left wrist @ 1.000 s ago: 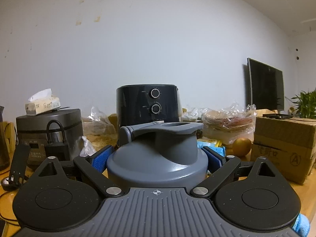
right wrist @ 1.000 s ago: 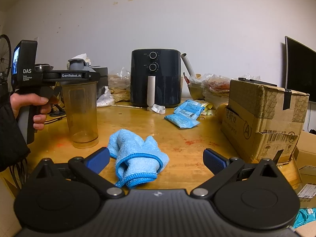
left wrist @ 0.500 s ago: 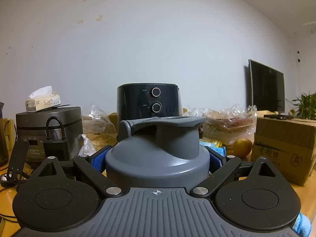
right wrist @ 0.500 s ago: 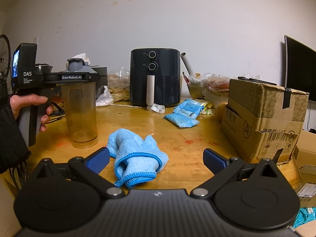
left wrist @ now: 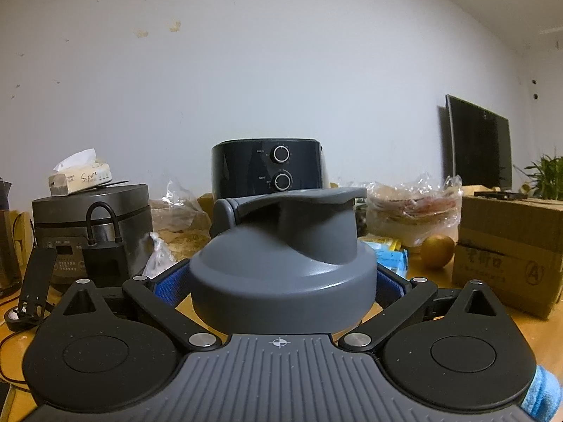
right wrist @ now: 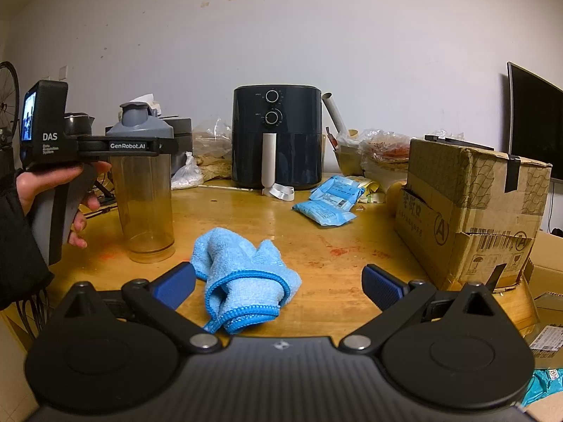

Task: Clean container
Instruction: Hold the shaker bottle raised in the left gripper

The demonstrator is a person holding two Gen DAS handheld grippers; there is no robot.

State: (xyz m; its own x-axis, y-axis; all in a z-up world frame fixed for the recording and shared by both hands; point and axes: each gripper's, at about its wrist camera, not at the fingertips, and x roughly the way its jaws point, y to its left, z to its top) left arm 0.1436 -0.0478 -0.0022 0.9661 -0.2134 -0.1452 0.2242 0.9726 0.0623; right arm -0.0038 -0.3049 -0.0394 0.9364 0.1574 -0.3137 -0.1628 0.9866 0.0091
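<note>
Left gripper (left wrist: 281, 281) jaws clamp shaker bottle (right wrist: 146, 190) at its grey lid (left wrist: 281, 267); right gripper (right wrist: 278, 286) jaws wide, empty, above blue cloth (right wrist: 242, 277).

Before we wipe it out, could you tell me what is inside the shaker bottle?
The clear shaker bottle looks empty, with only a brownish film on its wall. The grey lid and the left gripper around its neck hide the top part.

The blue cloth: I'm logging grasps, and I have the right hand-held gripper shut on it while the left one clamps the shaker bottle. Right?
Not quite. The right wrist view shows the right hand-held gripper open, the blue cloth lying loose on the table between its fingers. The left hand-held gripper does clamp the shaker bottle.
</note>
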